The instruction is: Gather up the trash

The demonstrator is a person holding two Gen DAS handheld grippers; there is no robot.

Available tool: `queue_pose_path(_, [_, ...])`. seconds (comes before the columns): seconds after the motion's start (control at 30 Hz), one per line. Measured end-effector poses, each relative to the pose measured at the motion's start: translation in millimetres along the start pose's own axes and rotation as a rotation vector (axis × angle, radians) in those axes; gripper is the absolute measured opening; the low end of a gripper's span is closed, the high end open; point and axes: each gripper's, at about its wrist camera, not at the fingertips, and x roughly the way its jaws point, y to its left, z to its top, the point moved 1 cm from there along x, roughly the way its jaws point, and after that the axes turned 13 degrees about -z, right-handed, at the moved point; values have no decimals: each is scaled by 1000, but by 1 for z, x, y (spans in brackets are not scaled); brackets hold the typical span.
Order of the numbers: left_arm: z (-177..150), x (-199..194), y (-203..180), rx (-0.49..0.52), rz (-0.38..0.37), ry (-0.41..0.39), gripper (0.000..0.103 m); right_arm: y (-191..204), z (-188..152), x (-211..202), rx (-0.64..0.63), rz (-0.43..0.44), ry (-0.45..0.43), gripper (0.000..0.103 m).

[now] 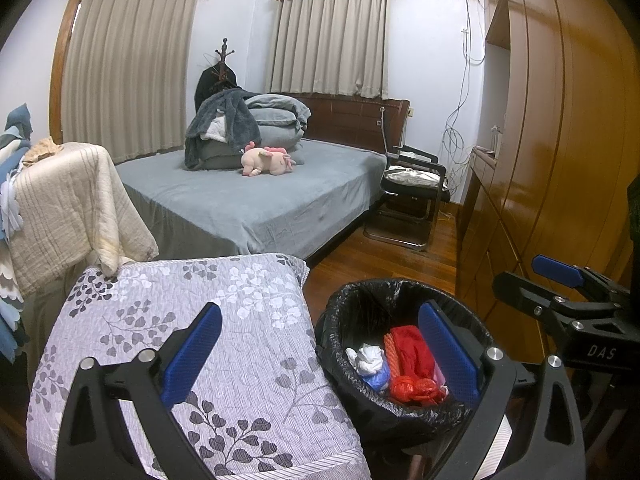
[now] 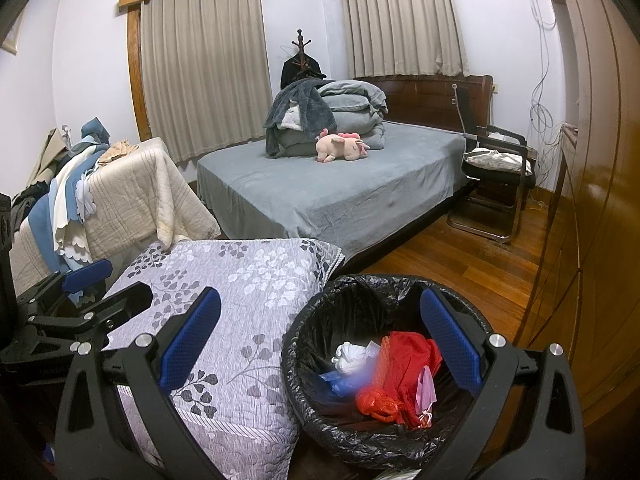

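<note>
A bin with a black liner [image 1: 352, 304] [image 2: 320, 304] stands on the wood floor beside a floral quilted seat. In it lie a red bag [image 1: 414, 354] [image 2: 412, 356], a white crumpled tissue [image 1: 370, 358] [image 2: 352, 356], a blue scrap [image 1: 379, 380] and a red tied bag [image 2: 374, 402]. My left gripper [image 1: 320, 344] is open and empty, its right finger above the bin. My right gripper [image 2: 320, 340] is open and empty, above the bin's near side. The right gripper shows in the left wrist view [image 1: 560, 276]. The left gripper shows in the right wrist view [image 2: 86, 276].
The floral quilted seat [image 1: 192, 320] [image 2: 240, 300] is left of the bin. A grey bed [image 1: 256, 196] [image 2: 332, 188] with folded bedding and a pink plush toy [image 1: 266, 160] lies beyond. A black chair [image 1: 416, 188] and a wooden wardrobe [image 1: 560, 160] stand on the right. A draped chair [image 1: 60, 208] is on the left.
</note>
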Motion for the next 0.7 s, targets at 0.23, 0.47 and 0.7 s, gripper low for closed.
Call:
queue_pose_path(0.23, [0,0,0,-1,-1,1,97,-1,0,0,0,1,0,97])
queue_pose_path(0.47, [-1,-1,0,0,-1,2,97,0,1,0,-1,0,1,97])
queue_pose_path(0.7, [-2,-1,0,-3,-3,6,97,0,1,0,-1,0,3,97])
